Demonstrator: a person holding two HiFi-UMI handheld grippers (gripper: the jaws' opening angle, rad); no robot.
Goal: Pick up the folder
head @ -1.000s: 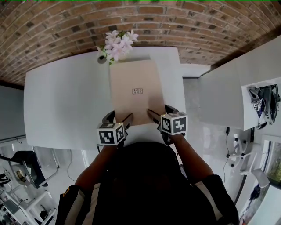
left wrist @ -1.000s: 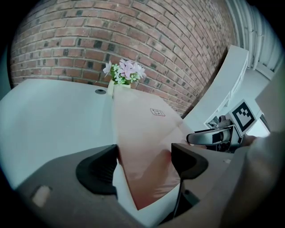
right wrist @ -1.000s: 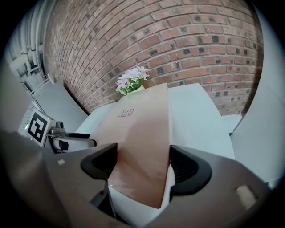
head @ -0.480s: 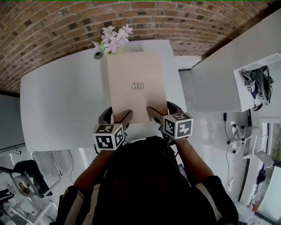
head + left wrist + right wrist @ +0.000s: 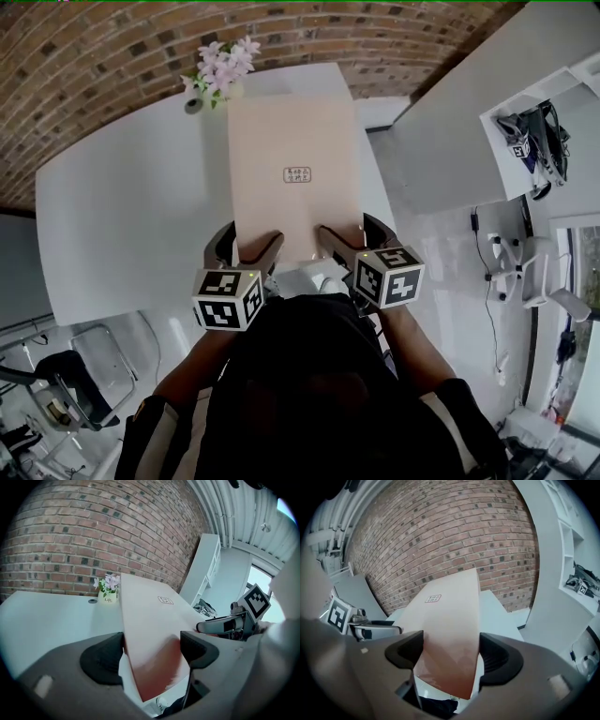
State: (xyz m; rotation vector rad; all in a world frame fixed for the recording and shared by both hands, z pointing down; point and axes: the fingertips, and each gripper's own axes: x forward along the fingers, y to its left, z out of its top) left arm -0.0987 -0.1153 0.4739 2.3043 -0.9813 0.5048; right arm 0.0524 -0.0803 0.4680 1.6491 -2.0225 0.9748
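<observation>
The folder (image 5: pixel 292 178) is a tan card folder with a small printed label, held over the white table (image 5: pixel 122 216) with its near edge raised toward me. My left gripper (image 5: pixel 251 246) is shut on its near left corner, and my right gripper (image 5: pixel 339 234) is shut on its near right corner. In the left gripper view the folder (image 5: pixel 150 620) slants between the jaws of the left gripper (image 5: pixel 152 656). The right gripper view shows the folder (image 5: pixel 450 620) the same way inside the right gripper (image 5: pixel 451 656). The folder's far end points at the flowers.
A small pot of pink flowers (image 5: pixel 220 66) stands at the table's far edge by the brick wall. A white counter (image 5: pixel 469 141) lies to the right, with dark gear (image 5: pixel 534 141) on a shelf beyond. A chair (image 5: pixel 56 394) sits at the lower left.
The folder has risen toward the head camera and looks larger. Both grippers have stayed closed on its near corners and moved up with it.
</observation>
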